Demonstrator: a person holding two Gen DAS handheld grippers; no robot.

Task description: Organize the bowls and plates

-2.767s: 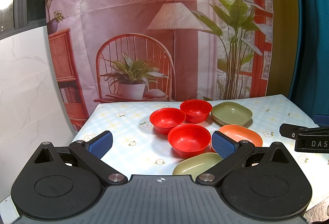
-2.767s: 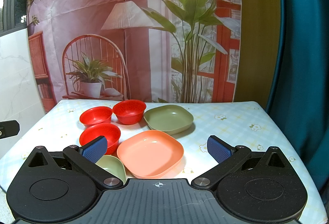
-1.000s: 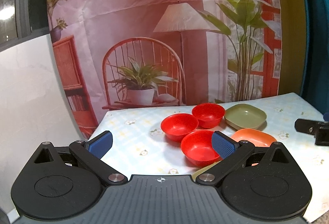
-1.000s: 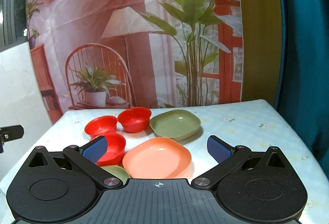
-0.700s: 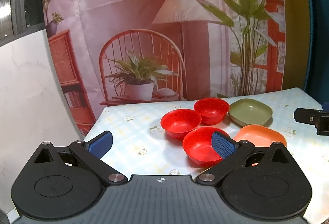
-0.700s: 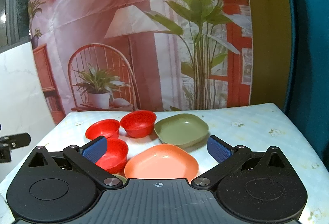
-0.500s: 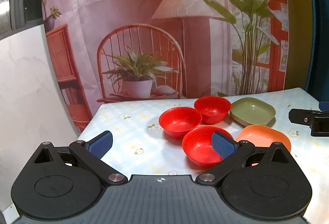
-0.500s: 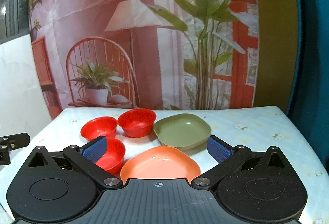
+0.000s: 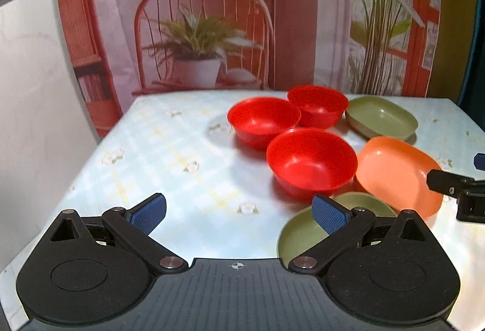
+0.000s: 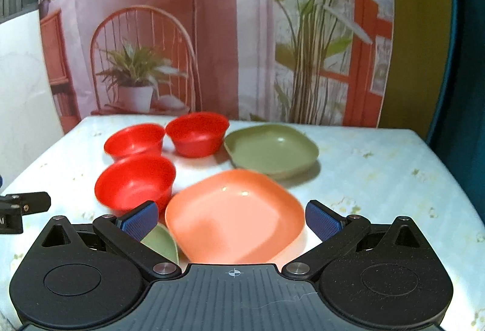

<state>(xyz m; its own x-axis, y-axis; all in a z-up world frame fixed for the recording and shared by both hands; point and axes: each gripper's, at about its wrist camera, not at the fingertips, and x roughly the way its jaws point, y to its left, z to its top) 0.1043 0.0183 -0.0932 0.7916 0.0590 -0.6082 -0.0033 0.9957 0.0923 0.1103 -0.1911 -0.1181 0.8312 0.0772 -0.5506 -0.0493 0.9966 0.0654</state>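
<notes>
**Both tools spread above the dishes**

We held our left tool (image 9: 239, 211) with its blue pads wide apart, gripping nothing, over the near edge of the desk (image 9: 157, 155). Our right tool (image 10: 232, 217) was likewise spread and empty, its pads flanking the orange plate (image 10: 235, 214) without touching it. Three red bowls (image 9: 312, 162) sat clustered mid-desk, the two far ones touching. A green plate (image 10: 272, 150) lay just right of the far bowls. A second green plate (image 9: 298, 235) sat nearest us, tucked partly under the orange plate's edge. A printed backdrop (image 9: 212, 12) hung behind the desk.
</notes>
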